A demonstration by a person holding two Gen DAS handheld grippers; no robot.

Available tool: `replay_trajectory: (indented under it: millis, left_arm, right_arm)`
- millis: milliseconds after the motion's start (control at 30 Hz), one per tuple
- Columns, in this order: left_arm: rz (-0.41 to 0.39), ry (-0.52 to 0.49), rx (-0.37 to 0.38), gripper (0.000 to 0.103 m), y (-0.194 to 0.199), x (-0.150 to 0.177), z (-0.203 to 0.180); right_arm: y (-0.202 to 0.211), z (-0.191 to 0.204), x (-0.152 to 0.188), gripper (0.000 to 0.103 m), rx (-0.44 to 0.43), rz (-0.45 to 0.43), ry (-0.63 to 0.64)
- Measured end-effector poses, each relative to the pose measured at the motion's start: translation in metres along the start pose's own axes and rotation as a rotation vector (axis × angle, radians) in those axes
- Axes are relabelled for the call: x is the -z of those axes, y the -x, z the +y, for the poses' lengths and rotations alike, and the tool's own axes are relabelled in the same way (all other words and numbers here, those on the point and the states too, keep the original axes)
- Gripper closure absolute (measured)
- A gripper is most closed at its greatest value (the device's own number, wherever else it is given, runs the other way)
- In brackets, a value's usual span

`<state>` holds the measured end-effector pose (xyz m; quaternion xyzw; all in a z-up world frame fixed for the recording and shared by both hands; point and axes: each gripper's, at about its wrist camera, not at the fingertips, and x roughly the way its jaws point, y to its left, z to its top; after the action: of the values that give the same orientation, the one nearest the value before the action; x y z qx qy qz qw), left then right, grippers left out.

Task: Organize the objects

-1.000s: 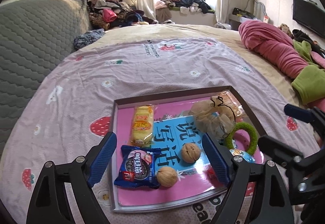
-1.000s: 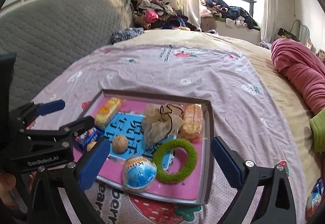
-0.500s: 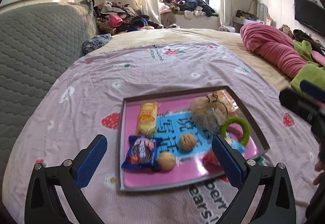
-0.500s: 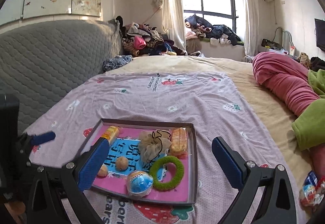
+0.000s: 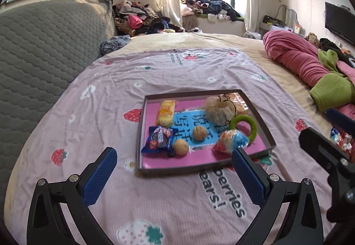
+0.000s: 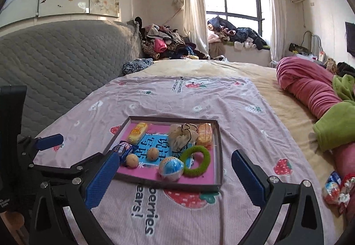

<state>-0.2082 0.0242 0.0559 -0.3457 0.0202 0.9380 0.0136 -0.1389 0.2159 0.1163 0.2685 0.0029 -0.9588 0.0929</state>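
Two tongs hover over the bed (image 5: 66,98), near side of the tray (image 5: 142,129), both spread wide and holding nothing: the left tongs (image 5: 174,169) and the right tongs (image 6: 172,172). The tray lies on a pink sheet (image 6: 233,100). Inside, a yellow snack (image 5: 166,111) sits far left, a blue biscuit pack (image 5: 159,139) near left, two walnuts (image 5: 199,133) in the middle. A beige pouch (image 5: 218,109) lies far right, a green ring (image 5: 249,126) just nearer, and a blue-orange ball (image 5: 230,143) near right. A wrapped cake (image 6: 204,134) sits far right, beside the pouch.
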Motion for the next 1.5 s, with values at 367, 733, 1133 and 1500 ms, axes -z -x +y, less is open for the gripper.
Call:
replay_trajectory:
  millis: [367,733,1133,1500]
  left_arm:
    - [0.014,-0.001,-0.072,0.0,0.051,0.021,0.006]
    - [0.003,-0.006,-0.089,0.0,0.092,0.033,0.008]
    - [0.013,0.01,-0.086,0.0,0.102,0.056,0.013]
    - [0.069,0.034,-0.096,0.0,0.072,0.083,0.02]
  right_arm:
    - [0.057,0.001,0.006,0.001,0.008,-0.01,-0.02]
    - [0.096,0.01,0.014,0.001,0.038,0.004,0.012]
    - [0.106,0.008,0.032,0.001,0.068,0.022,-0.004]
    - [0.09,0.007,0.058,0.001,0.093,0.052,-0.005]
